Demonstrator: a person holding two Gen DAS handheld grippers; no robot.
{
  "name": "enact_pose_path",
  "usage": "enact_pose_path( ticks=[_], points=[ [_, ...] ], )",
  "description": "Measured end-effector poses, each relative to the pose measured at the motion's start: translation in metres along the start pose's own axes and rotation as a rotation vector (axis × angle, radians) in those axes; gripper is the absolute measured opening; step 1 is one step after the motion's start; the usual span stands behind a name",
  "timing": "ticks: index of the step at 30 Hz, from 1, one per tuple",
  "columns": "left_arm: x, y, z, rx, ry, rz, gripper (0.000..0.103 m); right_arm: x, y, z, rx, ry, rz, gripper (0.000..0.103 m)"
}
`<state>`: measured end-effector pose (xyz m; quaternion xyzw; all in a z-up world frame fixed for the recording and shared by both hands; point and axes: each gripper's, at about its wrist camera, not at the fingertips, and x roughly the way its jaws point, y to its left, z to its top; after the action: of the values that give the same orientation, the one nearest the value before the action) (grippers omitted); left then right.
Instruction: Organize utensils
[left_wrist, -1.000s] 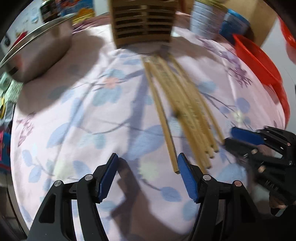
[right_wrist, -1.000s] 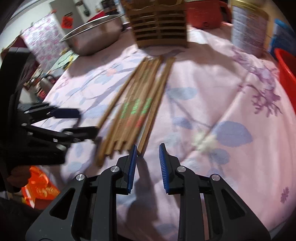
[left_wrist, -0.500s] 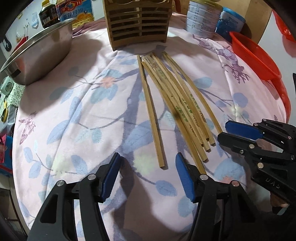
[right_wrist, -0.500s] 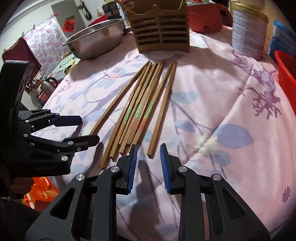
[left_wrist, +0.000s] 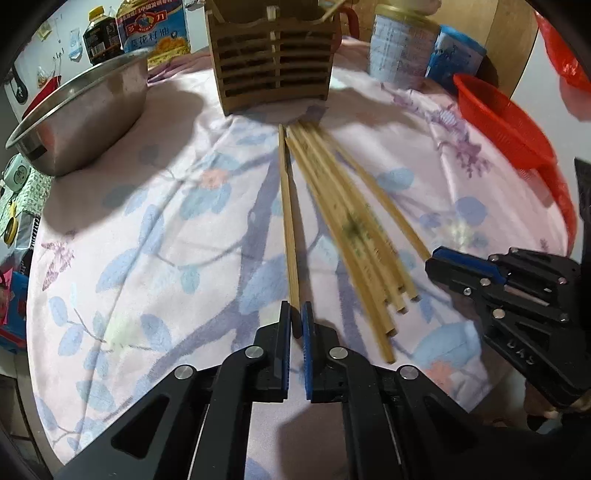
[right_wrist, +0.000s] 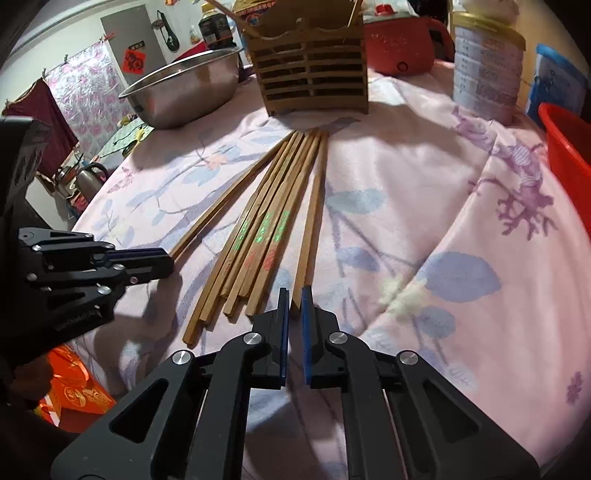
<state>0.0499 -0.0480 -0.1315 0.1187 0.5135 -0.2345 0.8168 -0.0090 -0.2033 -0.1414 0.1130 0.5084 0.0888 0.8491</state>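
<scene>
On the flowered pink cloth (left_wrist: 147, 258), chopsticks (right_wrist: 266, 229) fan out at six o'clock from the slatted wooden holder (right_wrist: 314, 81), while both downward-tilted tongs, left (left_wrist: 295, 314) and right (right_wrist: 294, 299), pinch one chopstick end each.

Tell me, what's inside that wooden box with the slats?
A few thin sticks poke out the top of the wooden holder. Its slatted walls hide the rest, so what else is inside cannot be seen.
</scene>
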Motion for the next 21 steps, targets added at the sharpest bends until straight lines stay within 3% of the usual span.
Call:
enact_pose_path(
  ticks=[13, 21],
  points=[
    [-0.086, 0.003, 0.06, 0.013, -0.175, 0.036, 0.006, -0.077, -0.009, 0.069, -0.011, -0.25, -0.039, 0.006],
    [-0.129, 0.0, 0.094, 0.011, -0.272, 0.011, 0.006, -0.099, -0.009, 0.103, -0.007, -0.34, -0.026, 0.006]
  ],
)
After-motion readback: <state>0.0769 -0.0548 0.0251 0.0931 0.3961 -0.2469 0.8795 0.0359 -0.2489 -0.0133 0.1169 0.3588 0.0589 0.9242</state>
